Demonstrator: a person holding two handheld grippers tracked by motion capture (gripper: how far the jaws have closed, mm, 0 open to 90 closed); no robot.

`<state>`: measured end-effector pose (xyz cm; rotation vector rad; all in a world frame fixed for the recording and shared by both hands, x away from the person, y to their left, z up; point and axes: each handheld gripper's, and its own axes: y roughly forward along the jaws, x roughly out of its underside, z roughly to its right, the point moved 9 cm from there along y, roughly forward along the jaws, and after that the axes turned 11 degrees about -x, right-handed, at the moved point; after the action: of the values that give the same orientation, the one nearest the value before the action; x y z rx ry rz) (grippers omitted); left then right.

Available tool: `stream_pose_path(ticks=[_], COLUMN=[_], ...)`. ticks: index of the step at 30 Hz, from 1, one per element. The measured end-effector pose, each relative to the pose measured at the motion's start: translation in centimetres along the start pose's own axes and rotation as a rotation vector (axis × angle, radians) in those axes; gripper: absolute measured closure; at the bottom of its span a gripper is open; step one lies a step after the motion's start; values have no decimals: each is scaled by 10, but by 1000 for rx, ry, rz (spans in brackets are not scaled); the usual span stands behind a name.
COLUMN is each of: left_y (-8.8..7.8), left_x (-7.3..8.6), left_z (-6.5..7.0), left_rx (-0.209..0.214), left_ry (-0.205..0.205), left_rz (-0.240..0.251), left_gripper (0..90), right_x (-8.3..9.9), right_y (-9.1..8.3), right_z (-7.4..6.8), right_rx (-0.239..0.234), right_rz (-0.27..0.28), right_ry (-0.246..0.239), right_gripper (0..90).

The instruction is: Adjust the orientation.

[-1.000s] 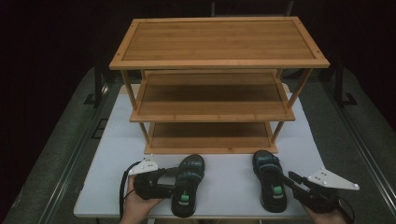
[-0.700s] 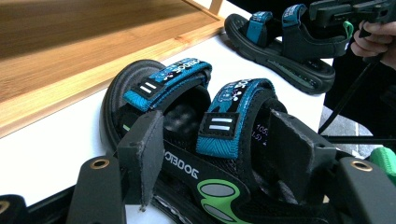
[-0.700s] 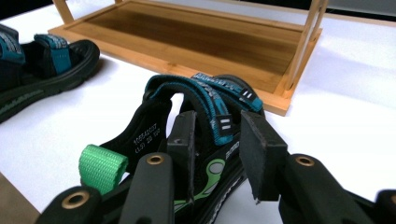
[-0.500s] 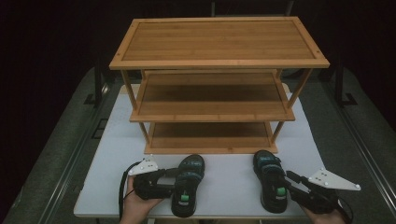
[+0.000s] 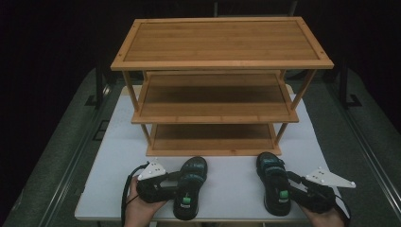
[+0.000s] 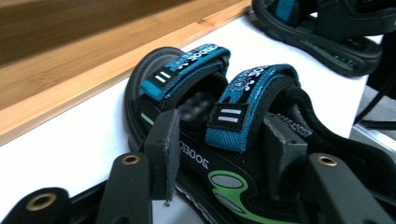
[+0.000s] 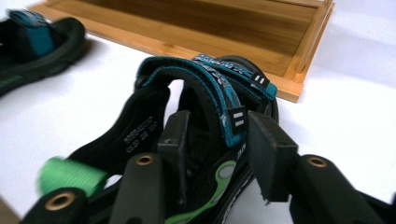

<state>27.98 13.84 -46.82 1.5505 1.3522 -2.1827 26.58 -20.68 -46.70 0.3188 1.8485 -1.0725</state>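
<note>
High view: left gripper [image 5: 174,183] jaws straddle left sandal [image 5: 190,186] side, just closing; right gripper [image 5: 294,184] jaws part-open around right sandal [image 5: 274,185] edge, grip unclear.

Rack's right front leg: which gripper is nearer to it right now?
Right. The right gripper sits at the right sandal, just below and beside that leg. The left gripper works at the left sandal, farther across the table.
</note>
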Motion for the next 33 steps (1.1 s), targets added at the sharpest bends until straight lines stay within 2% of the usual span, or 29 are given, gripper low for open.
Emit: stream_pose_path(ticks=[3, 8, 12, 17, 22, 27, 33], left_y=[-1, -4, -5, -5, -9, -9, -12], left_x=[-2, -4, -5, -7, -12, -13, -19], left_z=[-2, -6, -10, -8, -5, -3, -6], left_rx=[-18, -38, -55, -86, -109, -134, -154], left_ry=[-3, -19, -51, -50, -42, -31, -49], left_rz=[2, 17, 39, 61, 102, 111, 147], left_gripper=[612, 715, 741, 746, 751, 753, 754], right_x=[-1, -2, -3, -5, -6, -10, -17], right_y=[6, 6, 6, 4, 4, 4, 4], right_z=[1, 2, 4, 0, -12, -21, -31], right_rx=[38, 114, 133, 128, 107, 80, 51], right_rz=[-22, -26, -10, 29, 37, 79, 116], right_ry=[7, -23, -26, -18, -35, -21, -28], right_gripper=[655, 771, 801, 805, 806, 806, 805])
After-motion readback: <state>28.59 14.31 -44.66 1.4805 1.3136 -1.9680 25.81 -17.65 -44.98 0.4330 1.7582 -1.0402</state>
